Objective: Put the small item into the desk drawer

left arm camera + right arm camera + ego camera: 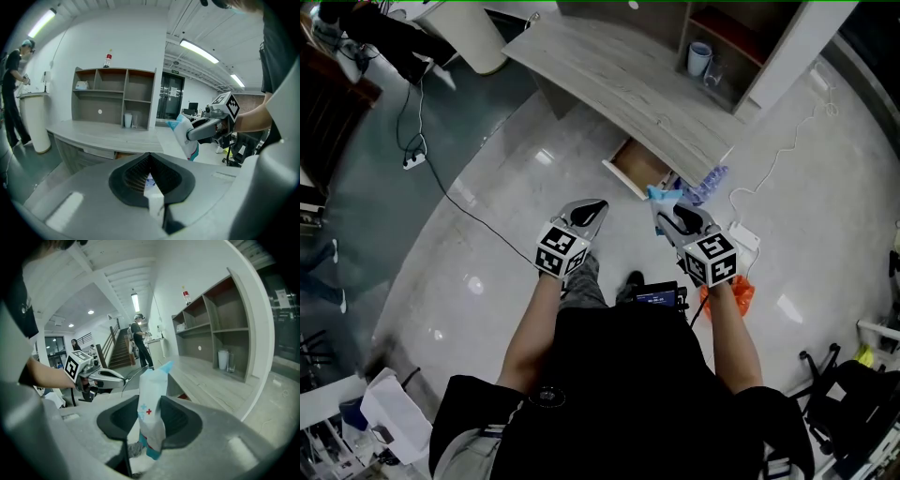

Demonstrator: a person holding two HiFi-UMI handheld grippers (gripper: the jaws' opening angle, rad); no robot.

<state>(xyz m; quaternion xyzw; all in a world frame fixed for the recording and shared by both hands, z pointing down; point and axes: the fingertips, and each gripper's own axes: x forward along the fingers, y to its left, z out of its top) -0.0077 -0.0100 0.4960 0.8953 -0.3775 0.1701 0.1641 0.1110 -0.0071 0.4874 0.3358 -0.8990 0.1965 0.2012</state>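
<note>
In the head view my right gripper (667,217) is shut on a small white-and-blue packet (661,195) that sticks up out of its jaws (151,413). The packet hangs just in front of the open desk drawer (636,169), which stands pulled out under the curved grey desk (609,80). My left gripper (589,214) hovers beside it to the left over the floor. Its jaws meet at the tip with nothing between them (150,161). The left gripper view shows the right gripper (196,133) holding the packet (184,136).
A shelf unit with a white cup (699,58) stands on the desk. Water bottles (710,180), a white power strip (743,236) and an orange bag (737,292) lie on the floor at right. A cable and socket strip (412,161) lie at left. A person (11,93) stands far left.
</note>
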